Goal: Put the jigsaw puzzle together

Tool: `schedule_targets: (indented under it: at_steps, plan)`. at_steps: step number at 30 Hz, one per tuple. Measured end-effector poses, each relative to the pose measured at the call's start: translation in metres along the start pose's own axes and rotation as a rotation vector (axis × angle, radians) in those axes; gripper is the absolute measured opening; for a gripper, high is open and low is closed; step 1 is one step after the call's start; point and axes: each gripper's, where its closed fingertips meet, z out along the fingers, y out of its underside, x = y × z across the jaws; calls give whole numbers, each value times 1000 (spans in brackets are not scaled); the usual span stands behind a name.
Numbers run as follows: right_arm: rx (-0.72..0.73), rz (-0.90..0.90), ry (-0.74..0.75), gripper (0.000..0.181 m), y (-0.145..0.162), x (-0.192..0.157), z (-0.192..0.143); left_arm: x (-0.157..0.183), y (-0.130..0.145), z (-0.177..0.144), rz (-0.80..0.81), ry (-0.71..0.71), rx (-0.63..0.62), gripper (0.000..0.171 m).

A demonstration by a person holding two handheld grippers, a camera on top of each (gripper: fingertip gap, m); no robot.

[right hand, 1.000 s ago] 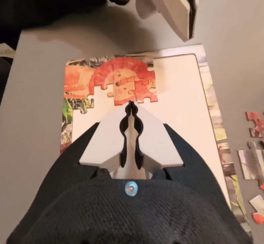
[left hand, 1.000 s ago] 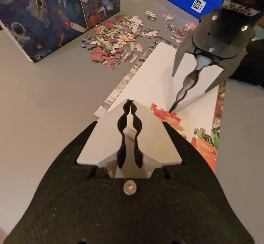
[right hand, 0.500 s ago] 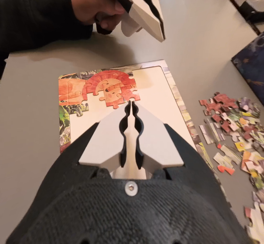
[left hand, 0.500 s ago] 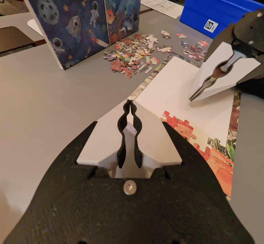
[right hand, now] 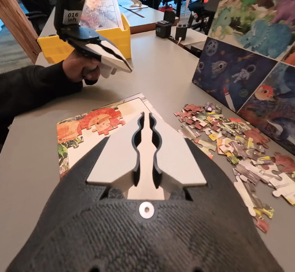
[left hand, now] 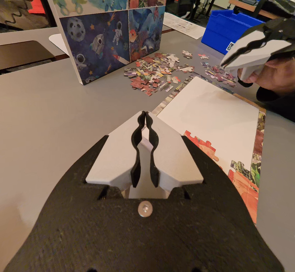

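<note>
Left gripper point(left hand: 145, 112) hangs empty, tips pinched together. Right gripper point(right hand: 146, 113) looks barely parted, holding nothing. Lion patch point(right hand: 102, 121) sits in the tray point(left hand: 207, 104); loose pieces point(right hand: 223, 130) heaped beside the box point(left hand: 111, 41).

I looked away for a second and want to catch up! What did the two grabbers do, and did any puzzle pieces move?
The right gripper lifted off the puzzle board, swung toward the loose pieces and opened slightly. The left gripper rose too, still shut and empty. Nothing was picked up. The lion section, the loose pieces and the picture box stayed put.
</note>
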Motion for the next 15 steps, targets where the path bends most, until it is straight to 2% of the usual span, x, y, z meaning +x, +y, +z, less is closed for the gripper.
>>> schedule_targets:
  at_steps: [5,15]
  plan:
    - [4,46,-8,5,6,7,1,8,6,5,14,15,-51,0]
    - [-8,30,-6,3,20,10,9,18,16,12,83,2,-144,0]
